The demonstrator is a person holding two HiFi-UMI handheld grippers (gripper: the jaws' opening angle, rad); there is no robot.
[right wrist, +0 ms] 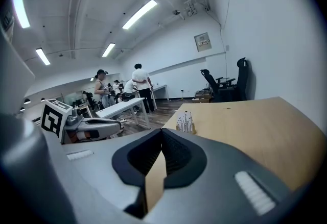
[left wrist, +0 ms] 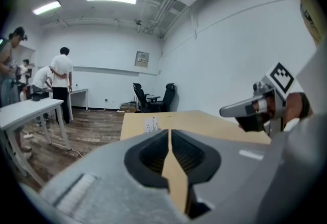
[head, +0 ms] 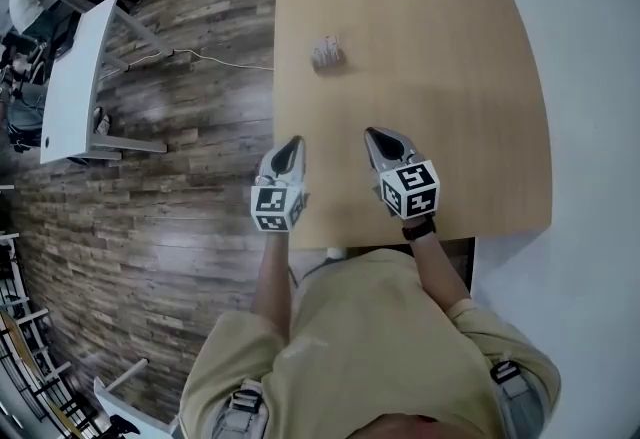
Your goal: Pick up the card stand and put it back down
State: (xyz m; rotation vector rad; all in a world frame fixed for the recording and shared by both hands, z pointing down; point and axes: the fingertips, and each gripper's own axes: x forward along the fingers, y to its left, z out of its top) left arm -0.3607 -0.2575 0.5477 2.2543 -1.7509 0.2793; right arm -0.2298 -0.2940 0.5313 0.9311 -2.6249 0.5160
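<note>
A small clear card stand (head: 327, 52) holding white cards stands upright on the light wooden table (head: 460, 77), toward the far left part. It also shows ahead of the jaws as the card stand (left wrist: 150, 125) in the left gripper view, and as the card stand (right wrist: 185, 122) in the right gripper view. My left gripper (head: 292, 144) hovers at the table's near left edge, shut and empty. My right gripper (head: 371, 135) is beside it over the near part of the table, also shut with nothing held. Both are well short of the stand.
A white desk (head: 75, 77) stands on the wooden floor to the left, and a thin cable (head: 215, 59) runs to the table. People stand at desks far off (left wrist: 61, 80). Office chairs (left wrist: 153, 96) sit by the back wall. The table's left edge lies under my left gripper.
</note>
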